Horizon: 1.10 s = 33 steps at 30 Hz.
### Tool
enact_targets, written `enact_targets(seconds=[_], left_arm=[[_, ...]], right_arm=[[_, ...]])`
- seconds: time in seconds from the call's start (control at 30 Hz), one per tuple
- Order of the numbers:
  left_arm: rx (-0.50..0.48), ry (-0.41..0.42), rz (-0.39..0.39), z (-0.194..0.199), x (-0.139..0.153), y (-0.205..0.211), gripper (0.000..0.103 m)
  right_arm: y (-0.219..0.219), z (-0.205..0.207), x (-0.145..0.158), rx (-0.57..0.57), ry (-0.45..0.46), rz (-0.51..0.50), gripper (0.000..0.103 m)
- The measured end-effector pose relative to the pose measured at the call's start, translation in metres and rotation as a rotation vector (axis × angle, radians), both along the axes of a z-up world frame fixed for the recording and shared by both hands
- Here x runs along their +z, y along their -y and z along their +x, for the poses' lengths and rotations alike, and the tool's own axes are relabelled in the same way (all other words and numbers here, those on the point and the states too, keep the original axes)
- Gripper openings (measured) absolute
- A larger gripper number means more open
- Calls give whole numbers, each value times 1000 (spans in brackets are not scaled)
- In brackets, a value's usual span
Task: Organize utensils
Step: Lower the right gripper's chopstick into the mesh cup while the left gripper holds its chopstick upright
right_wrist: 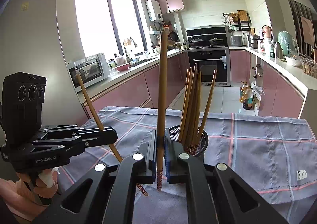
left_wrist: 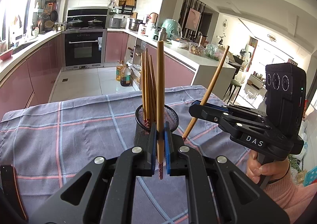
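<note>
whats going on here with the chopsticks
A person holds a two-finger gripper in each hand over a table covered with a plaid cloth. The left gripper is shut on one chopstick, held upright, and the right gripper is shut on another chopstick. Several chopsticks already stand in the black mesh cup; these two are not in it yet.

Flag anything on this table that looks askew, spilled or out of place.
Nothing spilled or damaged. The only loose items are two chopsticks, one clamped in the left hand-held gripper and one in the right hand-held gripper, not yet in the mesh holder with the others. The checked cloth is slightly wrinkled.
</note>
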<state>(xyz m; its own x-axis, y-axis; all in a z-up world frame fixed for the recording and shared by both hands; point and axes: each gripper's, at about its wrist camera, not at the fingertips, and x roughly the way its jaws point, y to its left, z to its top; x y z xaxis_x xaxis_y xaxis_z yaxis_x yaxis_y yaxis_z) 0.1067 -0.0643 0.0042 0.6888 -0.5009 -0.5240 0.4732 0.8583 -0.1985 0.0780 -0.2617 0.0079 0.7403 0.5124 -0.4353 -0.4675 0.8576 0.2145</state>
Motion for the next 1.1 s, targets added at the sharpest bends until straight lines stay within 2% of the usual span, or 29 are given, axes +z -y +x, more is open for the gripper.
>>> enact_targets(seconds=[1.1], left_arm=[[-12, 49, -23, -6, 16, -3, 8]], right_arm=[[3, 3, 10, 5, 14, 11, 6]])
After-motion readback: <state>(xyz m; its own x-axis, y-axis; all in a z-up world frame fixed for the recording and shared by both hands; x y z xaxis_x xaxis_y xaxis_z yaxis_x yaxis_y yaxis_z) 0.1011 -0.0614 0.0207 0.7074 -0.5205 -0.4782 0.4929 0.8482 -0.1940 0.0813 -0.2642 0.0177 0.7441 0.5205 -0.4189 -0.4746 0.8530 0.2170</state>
